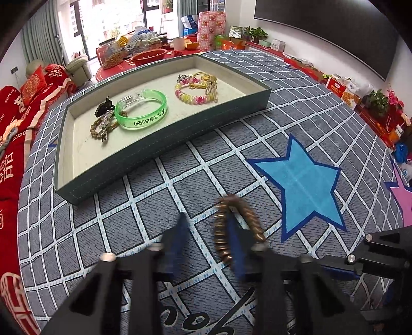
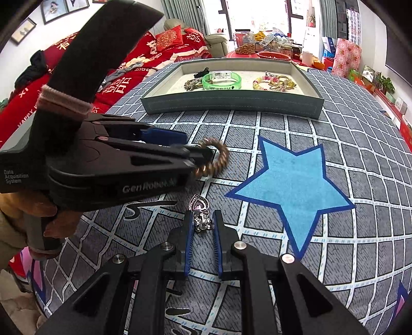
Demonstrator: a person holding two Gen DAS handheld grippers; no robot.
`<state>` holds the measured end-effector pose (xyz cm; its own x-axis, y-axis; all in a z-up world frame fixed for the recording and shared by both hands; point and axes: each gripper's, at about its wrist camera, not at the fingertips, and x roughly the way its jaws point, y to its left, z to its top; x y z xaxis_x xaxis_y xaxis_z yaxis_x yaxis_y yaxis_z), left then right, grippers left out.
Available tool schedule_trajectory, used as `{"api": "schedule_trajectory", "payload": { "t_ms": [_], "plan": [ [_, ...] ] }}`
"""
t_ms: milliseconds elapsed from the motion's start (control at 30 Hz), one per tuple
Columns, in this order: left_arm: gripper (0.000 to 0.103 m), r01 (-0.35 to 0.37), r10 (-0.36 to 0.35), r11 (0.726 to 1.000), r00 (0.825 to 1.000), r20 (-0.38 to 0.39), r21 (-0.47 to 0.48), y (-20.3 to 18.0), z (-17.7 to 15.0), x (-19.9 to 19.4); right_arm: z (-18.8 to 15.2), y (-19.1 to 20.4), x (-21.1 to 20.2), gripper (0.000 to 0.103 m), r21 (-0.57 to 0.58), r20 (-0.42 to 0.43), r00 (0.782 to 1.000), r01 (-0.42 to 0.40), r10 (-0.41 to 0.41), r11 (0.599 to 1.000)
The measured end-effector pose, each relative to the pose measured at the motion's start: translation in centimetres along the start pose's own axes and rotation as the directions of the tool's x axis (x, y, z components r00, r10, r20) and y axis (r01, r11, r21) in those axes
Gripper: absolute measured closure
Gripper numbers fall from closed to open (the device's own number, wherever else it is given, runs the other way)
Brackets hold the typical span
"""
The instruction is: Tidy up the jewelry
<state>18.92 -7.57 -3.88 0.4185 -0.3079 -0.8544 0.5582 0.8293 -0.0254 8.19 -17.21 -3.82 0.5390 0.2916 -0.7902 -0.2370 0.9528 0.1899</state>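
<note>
Left tool [image 1: 206, 221] jaws stand apart, with one finger threaded through the bronze coiled ring bracelet [image 1: 237, 221]. Right tool [image 2: 203, 221] clamps the silver heart-shaped pendant [image 2: 199, 206], its long axis pointing toward the grey-green tray [image 2: 231, 105] at the bed's far edge.

You get bright daylight glaring from windows [image 1: 108, 23] at twelve o'clock; fisheye edges bend, near fingertips [image 1: 180, 232] blur.

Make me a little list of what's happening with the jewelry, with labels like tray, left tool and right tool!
Tray: holds green bangle, pink-and-yellow bead bracelet and some darker pieces
Left tool: one finger through the brown bead bracelet; blurred, grip unclear
Right tool: shut on the silver heart charm
Surface: grey grid rug with a blue star
</note>
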Motion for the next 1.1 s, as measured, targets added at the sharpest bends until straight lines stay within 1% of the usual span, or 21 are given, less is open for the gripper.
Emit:
{"api": "schedule_trajectory", "payload": {
  "t_ms": [33,133,333,533,600,667,800,867,900,933,967,1000,1100],
  "plan": [
    [0.079,0.003,-0.003,1.0,1.0,0.001,-0.004,0.0,0.0,0.0,0.0,0.0,0.0,0.088,0.002,0.001,1.0,0.0,0.0,1.0],
    [0.079,0.017,-0.016,0.999,1.0,0.016,-0.045,0.5,-0.3,-0.2,0.0,0.0,0.0,0.088,0.002,0.001,1.0,0.0,0.0,1.0],
    [0.079,0.016,-0.008,0.991,0.998,0.063,-0.134,1.7,-1.0,-1.4,0.1,0.2,-0.2,0.088,-0.002,0.003,1.0,0.009,-0.009,1.0],
    [0.079,0.004,0.018,0.979,0.994,0.108,-0.205,2.9,-1.6,-3.2,0.9,-0.3,-1.0,0.09,0.027,0.016,1.0,0.007,-0.007,1.0],
    [0.079,-0.003,0.032,0.974,0.992,0.122,-0.229,3.4,-1.8,-3.8,1.2,-0.7,-1.2,0.095,0.046,0.016,1.0,-0.001,0.0,0.999],
    [0.079,-0.012,0.045,0.97,0.991,0.129,-0.242,3.7,-1.9,-4.1,1.5,-1.2,-1.4,0.095,0.068,0.019,1.0,-0.002,0.0,0.998],
    [0.079,-0.023,0.058,0.966,0.99,0.13,-0.256,4.2,-2.4,-4.4,1.7,-2.0,-1.3,0.095,0.09,0.013,1.0,-0.029,0.028,0.996],
    [0.079,-0.024,0.06,0.964,0.99,0.127,-0.264,4.5,-2.7,-4.4,1.7,-2.3,-1.1,0.089,0.101,0.001,0.999,-0.045,0.045,0.994],
    [0.079,-0.027,0.062,0.963,0.99,0.124,-0.267,4.6,-2.8,-4.4,1.7,-2.3,-1.0,0.074,0.099,-0.004,0.999,-0.047,0.048,0.994],
    [0.079,-0.027,0.062,0.963,0.991,0.122,-0.269,4.6,-2.9,-4.4,1.7,-2.3,-0.9,0.056,0.092,-0.004,0.999,-0.044,0.045,0.995],
    [0.079,-0.029,0.063,0.962,0.991,0.118,-0.272,4.7,-3.0,-4.3,1.7,-2.2,-0.9,0.05,0.076,0.0,0.999,-0.045,0.045,0.996],
    [0.079,-0.03,0.065,0.961,0.991,0.116,-0.274,4.7,-3.1,-4.3,1.7,-1.9,-0.8,0.048,0.057,0.0,0.999,-0.046,0.046,0.997],
    [0.079,-0.033,0.067,0.96,0.991,0.112,-0.279,4.8,-3.5,-4.3,1.7,-0.9,-0.1,0.048,-0.01,-0.033,0.999,-0.034,0.034,0.999]
  ]
}}
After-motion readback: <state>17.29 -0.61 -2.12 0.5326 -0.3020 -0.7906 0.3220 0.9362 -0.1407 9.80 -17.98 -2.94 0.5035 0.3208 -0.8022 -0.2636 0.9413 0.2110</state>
